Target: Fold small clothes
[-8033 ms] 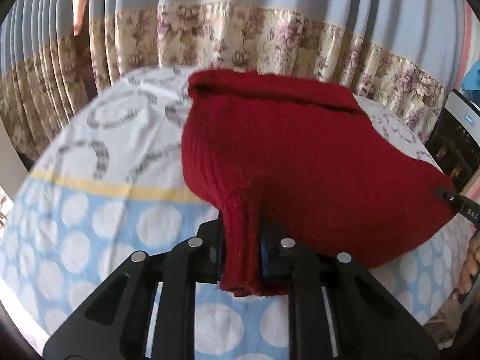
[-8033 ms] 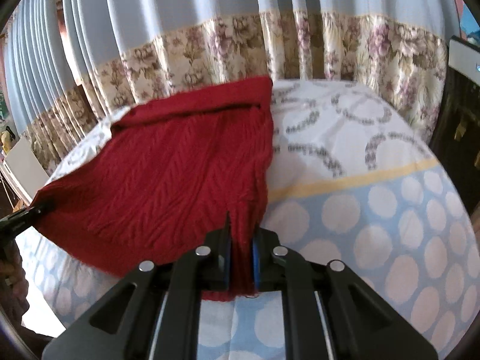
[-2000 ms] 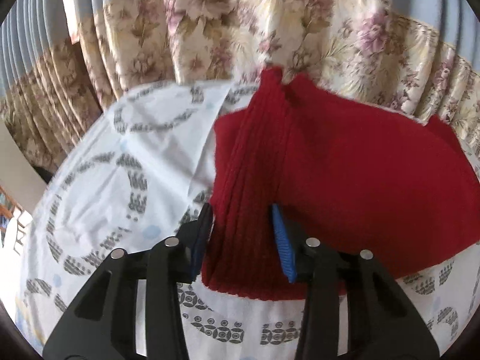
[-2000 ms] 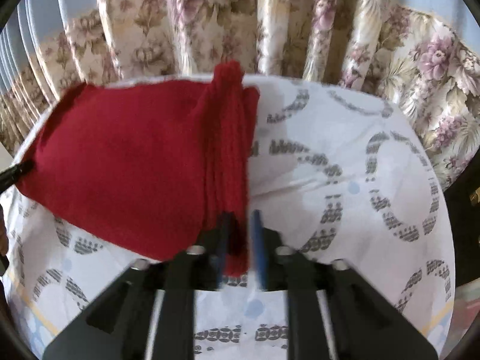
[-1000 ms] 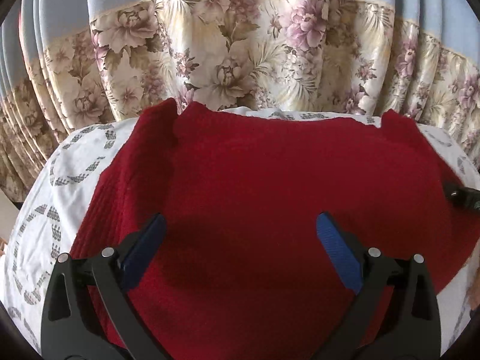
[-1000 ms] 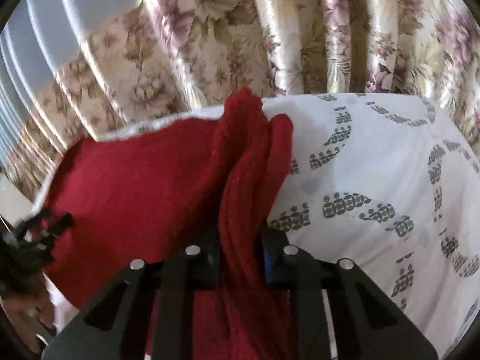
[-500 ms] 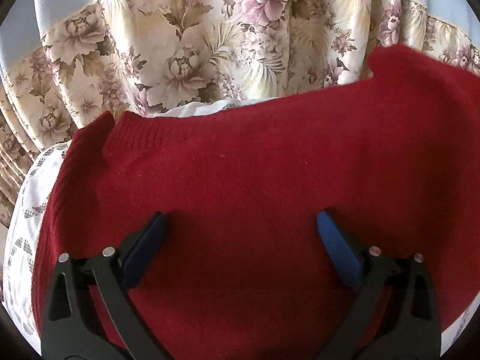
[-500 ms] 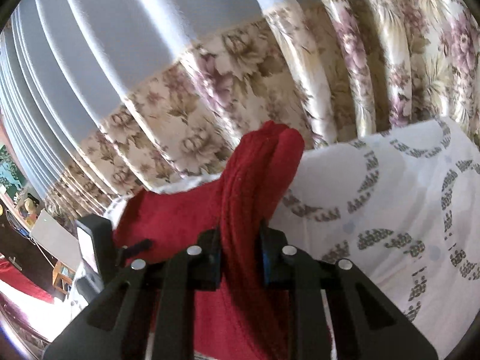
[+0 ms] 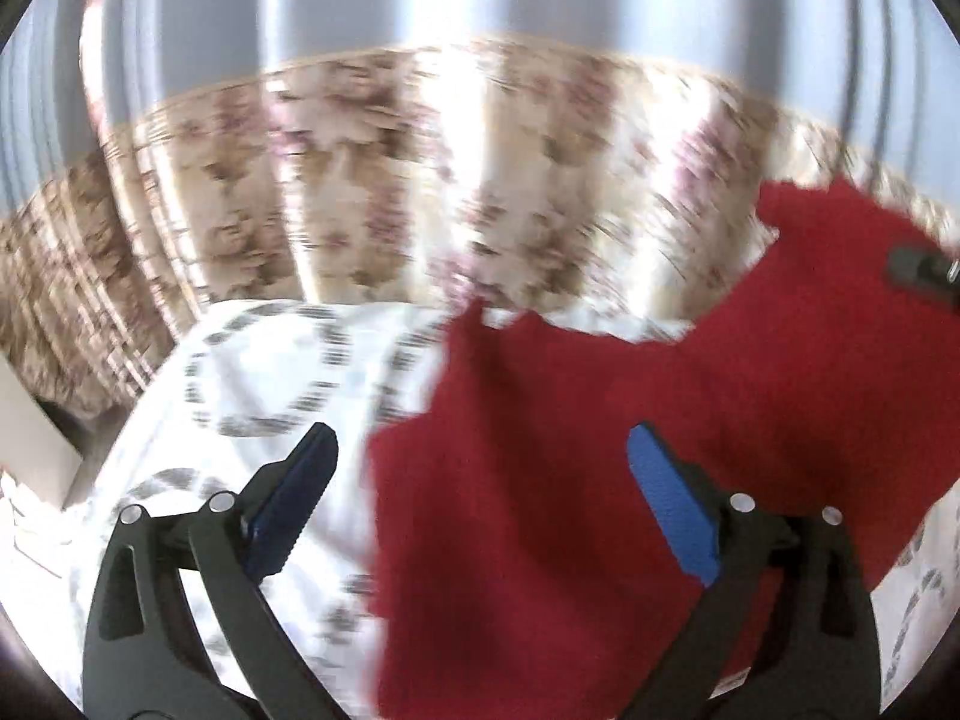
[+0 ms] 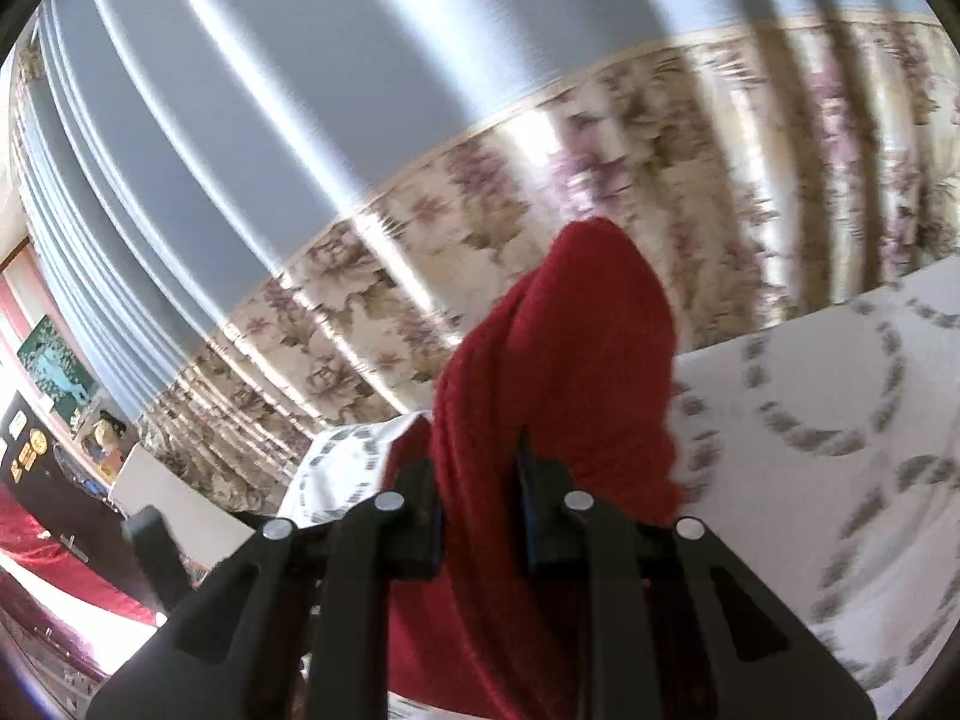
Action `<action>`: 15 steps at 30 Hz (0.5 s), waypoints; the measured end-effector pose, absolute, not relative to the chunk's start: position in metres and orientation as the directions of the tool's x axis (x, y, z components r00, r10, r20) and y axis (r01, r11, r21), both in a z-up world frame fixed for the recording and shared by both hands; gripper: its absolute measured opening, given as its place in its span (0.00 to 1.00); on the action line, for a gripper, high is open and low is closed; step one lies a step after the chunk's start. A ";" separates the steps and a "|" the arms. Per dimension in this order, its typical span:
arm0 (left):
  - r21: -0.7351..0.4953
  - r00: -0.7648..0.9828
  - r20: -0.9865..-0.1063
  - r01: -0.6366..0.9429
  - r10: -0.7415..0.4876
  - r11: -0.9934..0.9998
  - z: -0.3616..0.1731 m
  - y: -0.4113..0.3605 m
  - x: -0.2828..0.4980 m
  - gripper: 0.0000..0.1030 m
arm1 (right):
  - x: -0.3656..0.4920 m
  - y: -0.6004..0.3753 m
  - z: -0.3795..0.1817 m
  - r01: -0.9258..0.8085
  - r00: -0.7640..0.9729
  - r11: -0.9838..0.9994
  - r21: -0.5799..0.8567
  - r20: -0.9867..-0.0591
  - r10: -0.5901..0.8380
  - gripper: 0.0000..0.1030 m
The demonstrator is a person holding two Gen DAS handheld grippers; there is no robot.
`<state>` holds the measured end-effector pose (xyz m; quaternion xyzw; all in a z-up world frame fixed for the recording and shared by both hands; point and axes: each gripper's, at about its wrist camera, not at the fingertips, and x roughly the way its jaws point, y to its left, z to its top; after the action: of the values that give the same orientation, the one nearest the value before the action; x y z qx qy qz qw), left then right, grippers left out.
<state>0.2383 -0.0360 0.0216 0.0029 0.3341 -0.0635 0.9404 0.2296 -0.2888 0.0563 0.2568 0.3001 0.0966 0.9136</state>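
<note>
A red knitted sweater (image 9: 570,480) lies on a white patterned bedsheet (image 9: 252,372); its right side rises off the sheet. My left gripper (image 9: 480,492) is open and empty above the sweater's left edge, blue pads wide apart. My right gripper (image 10: 480,498) is shut on a bunched fold of the red sweater (image 10: 564,372) and holds it lifted, so the cloth stands up in front of the camera. The right gripper's tip (image 9: 918,267) shows at the far right of the left wrist view, against the raised cloth.
A floral and grey-blue curtain (image 9: 420,180) hangs right behind the bed's far edge. In the right wrist view, a dark cabinet (image 10: 54,480) and a red cloth (image 10: 36,564) are at the lower left, beyond the bed.
The left gripper has swung left, so the sheet now shows beside the sweater. The right gripper has lifted its held fold higher. The left view is motion-blurred.
</note>
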 end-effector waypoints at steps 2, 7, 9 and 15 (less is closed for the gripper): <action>-0.064 0.773 -0.625 0.091 -0.111 0.994 0.028 -0.013 0.241 0.95 | 0.239 -0.261 0.054 -0.038 0.790 0.853 0.521 -0.507 0.345 0.18; -0.131 0.788 -0.607 0.023 -0.098 0.991 0.039 0.050 0.246 0.97 | 0.262 -0.183 0.038 -0.069 0.765 0.890 0.450 -0.549 0.336 0.18; -0.156 0.778 -0.620 0.008 -0.104 0.988 0.038 0.066 0.253 0.97 | 0.271 -0.154 0.026 -0.075 0.746 0.901 0.427 -0.576 0.335 0.18; -0.155 0.763 -0.639 -0.009 -0.093 0.988 0.031 0.090 0.256 0.97 | 0.285 -0.092 -0.021 -0.074 0.696 0.942 0.328 -0.659 0.285 0.22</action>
<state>0.2565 0.0897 0.0311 -0.0746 0.3433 -0.0225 0.9360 0.2848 -0.0923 -0.0212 0.1394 0.3769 0.0986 0.9104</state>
